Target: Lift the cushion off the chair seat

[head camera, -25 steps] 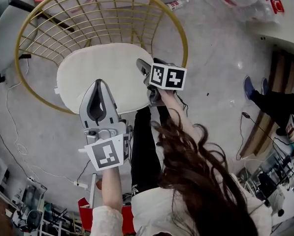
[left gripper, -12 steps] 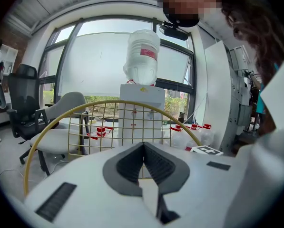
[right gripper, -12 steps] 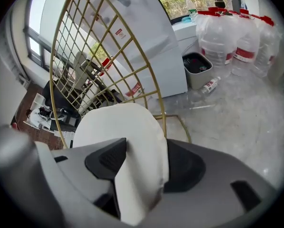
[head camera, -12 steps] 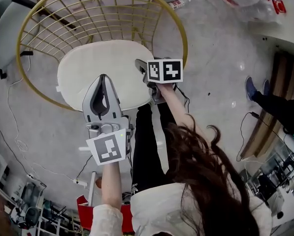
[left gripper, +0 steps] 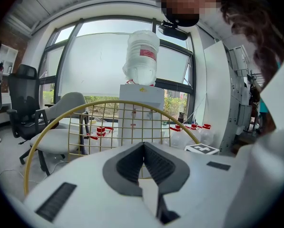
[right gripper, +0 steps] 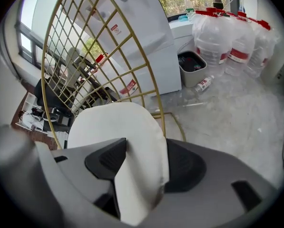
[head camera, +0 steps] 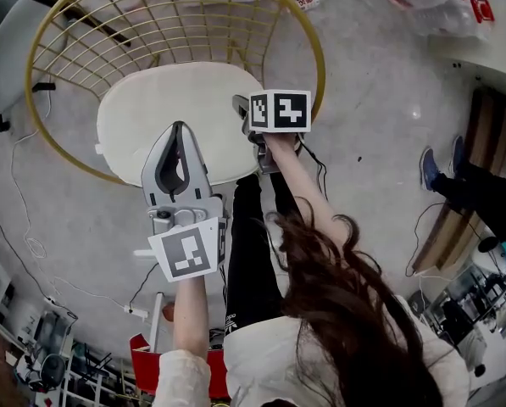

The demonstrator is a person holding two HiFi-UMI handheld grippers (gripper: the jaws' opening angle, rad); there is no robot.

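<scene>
Two grippers are working at the gold wire chair [head camera: 323, 68]. The right gripper [head camera: 242, 111], whose jaws have just been closing, is pinching the near edge of the white cushion [head camera: 172, 113] (which is lying on the seat). The left gripper [head camera: 178, 128] is hovering above the cushion's front edge, its jaws together and holding nothing.

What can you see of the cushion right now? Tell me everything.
The cushion is a plain off-white pad, rounded-oval, of soft-looking fabric with no visible pattern. It lies on the seat of the gold wire chair, in front of its curved mesh back. In the head view, its right-hand edge sits between the fingers of the right gripper, which have just been closing and now pinch it. The edge looks slightly dented there. The cushion does not look lifted yet.
</scene>
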